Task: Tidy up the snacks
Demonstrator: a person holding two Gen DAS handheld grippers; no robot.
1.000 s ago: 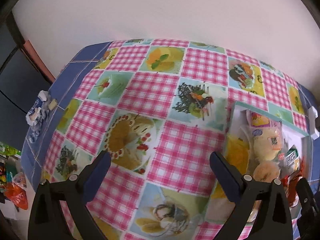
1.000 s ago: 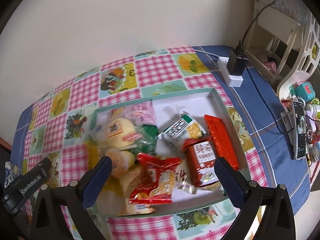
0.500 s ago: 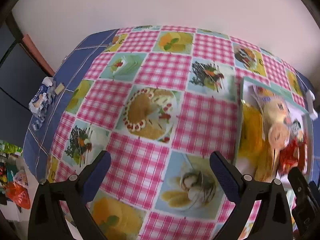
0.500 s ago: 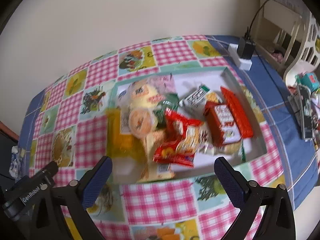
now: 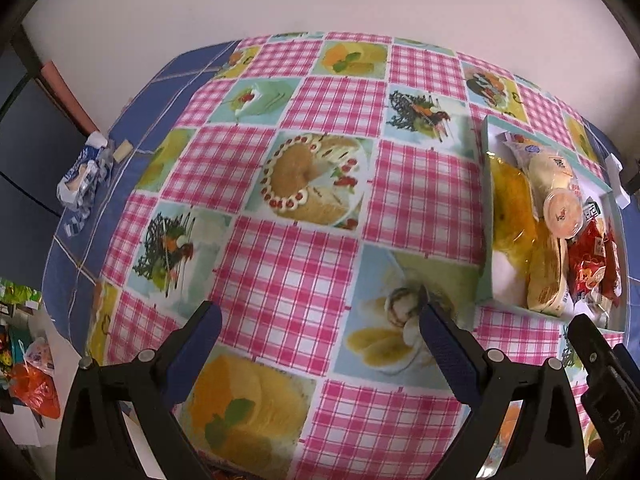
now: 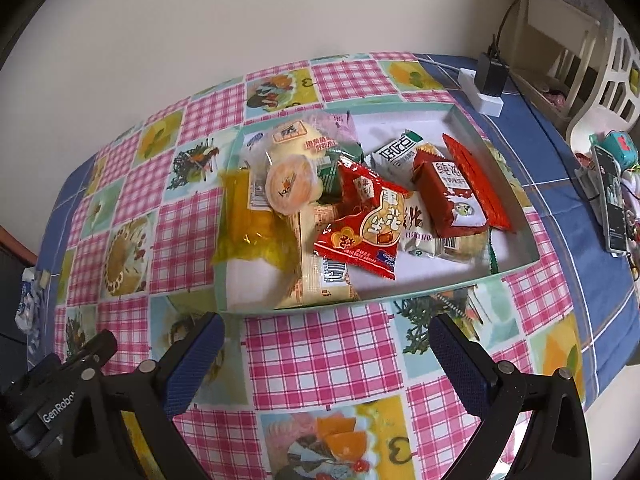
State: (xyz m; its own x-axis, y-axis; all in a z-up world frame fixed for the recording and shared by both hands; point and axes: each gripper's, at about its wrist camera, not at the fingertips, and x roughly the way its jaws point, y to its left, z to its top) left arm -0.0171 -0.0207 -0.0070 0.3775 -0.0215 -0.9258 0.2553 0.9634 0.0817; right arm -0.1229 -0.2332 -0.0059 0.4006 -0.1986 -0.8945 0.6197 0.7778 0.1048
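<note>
A shallow pale-green tray (image 6: 460,288) sits on the checked tablecloth and holds several snacks: a yellow bag (image 6: 248,220), a round orange jelly cup (image 6: 290,186), a red peanut packet (image 6: 366,224), a dark red packet (image 6: 448,196) and a white-green carton (image 6: 402,152). My right gripper (image 6: 326,336) hangs open above the cloth just in front of the tray's near wall, nothing between its fingers. In the left wrist view the tray (image 5: 482,216) lies at the right edge. My left gripper (image 5: 318,322) is open over bare cloth, left of the tray.
A white power strip with a black plug (image 6: 488,80) lies behind the tray. A phone (image 6: 612,204) and small items sit at the table's right end. A crumpled blue-white wrapper (image 5: 82,176) rests on the blue cloth at the left edge. A wall runs behind the table.
Both grippers have drawn back and up from the tray; the tray sits farther away in both views. Both stayed open and empty. The snacks have not moved.
</note>
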